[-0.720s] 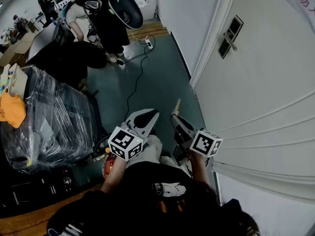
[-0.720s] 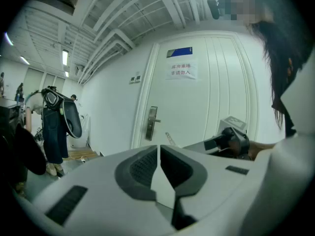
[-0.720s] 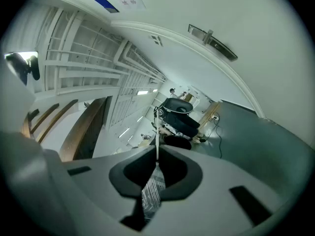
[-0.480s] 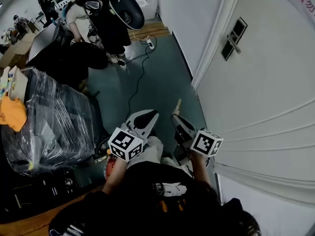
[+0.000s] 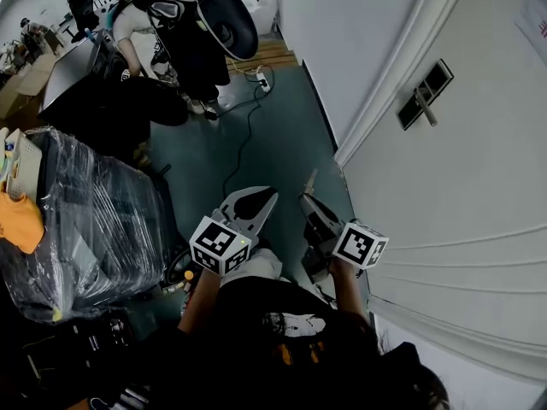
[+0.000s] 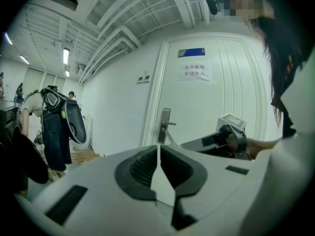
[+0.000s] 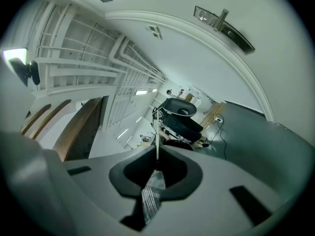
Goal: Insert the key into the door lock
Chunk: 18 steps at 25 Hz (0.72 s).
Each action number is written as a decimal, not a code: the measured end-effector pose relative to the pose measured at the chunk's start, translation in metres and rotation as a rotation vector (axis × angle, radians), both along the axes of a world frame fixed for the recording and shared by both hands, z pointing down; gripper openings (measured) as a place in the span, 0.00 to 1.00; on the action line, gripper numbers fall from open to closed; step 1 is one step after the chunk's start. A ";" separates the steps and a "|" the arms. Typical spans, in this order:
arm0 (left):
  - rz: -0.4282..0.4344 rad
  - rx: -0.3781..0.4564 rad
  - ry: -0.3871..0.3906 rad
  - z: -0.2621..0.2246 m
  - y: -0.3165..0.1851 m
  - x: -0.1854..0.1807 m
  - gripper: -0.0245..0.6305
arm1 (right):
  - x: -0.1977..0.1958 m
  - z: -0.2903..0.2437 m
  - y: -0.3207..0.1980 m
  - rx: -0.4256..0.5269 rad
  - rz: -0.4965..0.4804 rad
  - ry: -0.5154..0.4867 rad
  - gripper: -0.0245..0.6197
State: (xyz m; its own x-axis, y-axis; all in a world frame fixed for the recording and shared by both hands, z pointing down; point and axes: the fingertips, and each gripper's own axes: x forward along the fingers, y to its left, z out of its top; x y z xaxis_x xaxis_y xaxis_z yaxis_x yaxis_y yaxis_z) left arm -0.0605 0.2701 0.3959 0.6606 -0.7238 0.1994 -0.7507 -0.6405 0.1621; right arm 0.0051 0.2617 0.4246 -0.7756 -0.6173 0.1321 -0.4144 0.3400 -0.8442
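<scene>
White panelled door (image 5: 461,195) fills the right side; the door lock (image 5: 425,95) is a dark plate with a lever handle, close to the door's edge. Both grippers are well apart from the door lock, low and close to the person's torso, side by side, noses pointing forward over the teal floor (image 5: 273,135). The right gripper (image 5: 306,202) is the one nearer the door lock. Its jaws are pinched on the key (image 5: 309,181), whose thin pale blade sticks out past the tips, angled up and away from the body, touching nothing. The right gripper view shows the blade coming out of the seam between the clamped jaws, and the door lock sits high and to the right of its tip. A crinkled silvery piece lies back in the jaw recess; can't tell if it belongs to the key. The left gripper (image 5: 267,202) is just beside the right one, on the side away from the door lock. Its jaws are pressed together with nothing between them, only a hairline seam in the left gripper view. That view has the door lock dead ahead beyond the tips. Both forearms (image 5: 197,293) are bent, elbows tucked in. A bystander (image 5: 192,24) in dark gear stands far from the door lock, across the floor.
</scene>
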 end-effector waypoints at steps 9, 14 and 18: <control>0.112 0.051 -0.002 -0.012 -0.051 -0.019 0.07 | -0.033 -0.005 -0.060 0.029 0.057 0.018 0.07; 0.143 0.046 0.014 -0.008 -0.065 -0.029 0.07 | -0.042 0.001 -0.075 0.015 0.086 0.032 0.07; 0.167 0.046 0.025 -0.008 -0.078 -0.026 0.07 | -0.035 0.003 -0.092 0.005 0.116 0.049 0.07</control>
State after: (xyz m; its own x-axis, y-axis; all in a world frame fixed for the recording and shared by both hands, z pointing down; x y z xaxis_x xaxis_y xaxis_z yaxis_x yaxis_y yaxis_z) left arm -0.0865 0.1918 0.3875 0.7767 -0.6115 0.1507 -0.6293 -0.7632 0.1465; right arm -0.0297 0.1701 0.4279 -0.6918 -0.7031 0.1646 -0.4920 0.2921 -0.8201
